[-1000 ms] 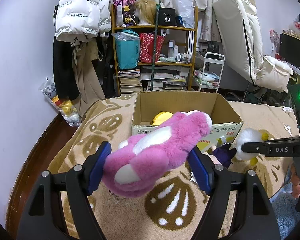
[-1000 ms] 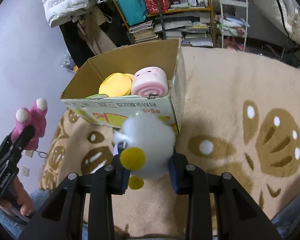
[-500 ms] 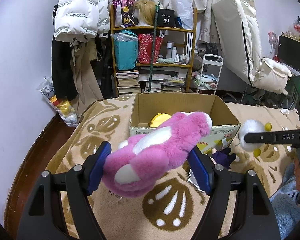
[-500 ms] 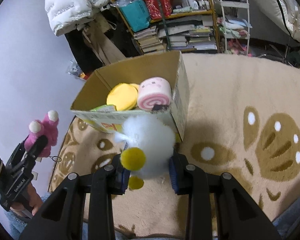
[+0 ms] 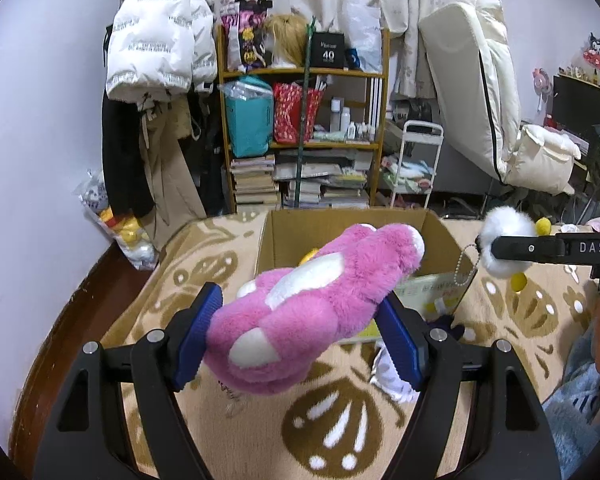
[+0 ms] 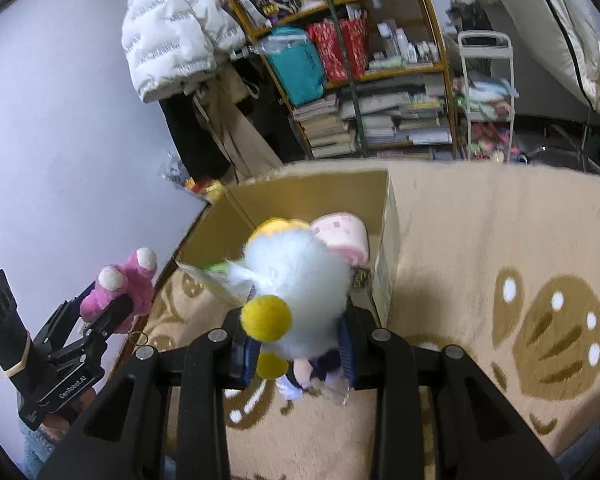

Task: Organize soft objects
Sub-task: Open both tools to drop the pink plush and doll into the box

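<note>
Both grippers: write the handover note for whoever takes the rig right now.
Left gripper: shut on the pink plush, held in the air short of the cardboard box.
Right gripper: shut on the white pom-pom toy, held over the box's near edge.
Done: a yellow cushion and a pink roll plush lie in the box.
Left: drop both held toys in the box, then pick up the small dark and white toy on the rug just in front of it.
</note>
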A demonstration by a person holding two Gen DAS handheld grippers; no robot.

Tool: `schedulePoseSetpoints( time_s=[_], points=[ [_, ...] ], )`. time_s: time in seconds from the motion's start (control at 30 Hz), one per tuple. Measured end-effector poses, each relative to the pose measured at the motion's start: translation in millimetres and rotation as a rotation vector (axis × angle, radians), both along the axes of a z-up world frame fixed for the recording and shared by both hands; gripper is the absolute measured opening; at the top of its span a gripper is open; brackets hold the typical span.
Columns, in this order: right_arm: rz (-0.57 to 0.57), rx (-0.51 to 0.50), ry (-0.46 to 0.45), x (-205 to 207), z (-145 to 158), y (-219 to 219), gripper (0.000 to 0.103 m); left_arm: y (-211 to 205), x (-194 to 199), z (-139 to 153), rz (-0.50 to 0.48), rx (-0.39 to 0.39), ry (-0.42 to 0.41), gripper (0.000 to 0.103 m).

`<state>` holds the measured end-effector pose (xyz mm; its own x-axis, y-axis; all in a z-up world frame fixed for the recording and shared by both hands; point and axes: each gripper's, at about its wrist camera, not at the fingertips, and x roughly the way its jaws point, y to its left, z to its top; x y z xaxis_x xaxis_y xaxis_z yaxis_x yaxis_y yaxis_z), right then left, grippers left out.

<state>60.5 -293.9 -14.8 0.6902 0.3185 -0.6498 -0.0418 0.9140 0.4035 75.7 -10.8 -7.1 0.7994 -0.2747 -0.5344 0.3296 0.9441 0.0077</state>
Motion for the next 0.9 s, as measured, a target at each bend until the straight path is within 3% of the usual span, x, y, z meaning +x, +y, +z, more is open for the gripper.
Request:
schedulePoseSetpoints(
  time_s=[0.47,0.9],
  points=[
    [-0.018,-0.025,-0.116,34,24,-5,0.034,-28,47,24,-0.001,0.037,-0.074,0.076],
    [0.004,-0.109,-0.082,66,-9,15,0.035,-35,84,-10,0.023,0.040,0.024,0.078]
  ],
)
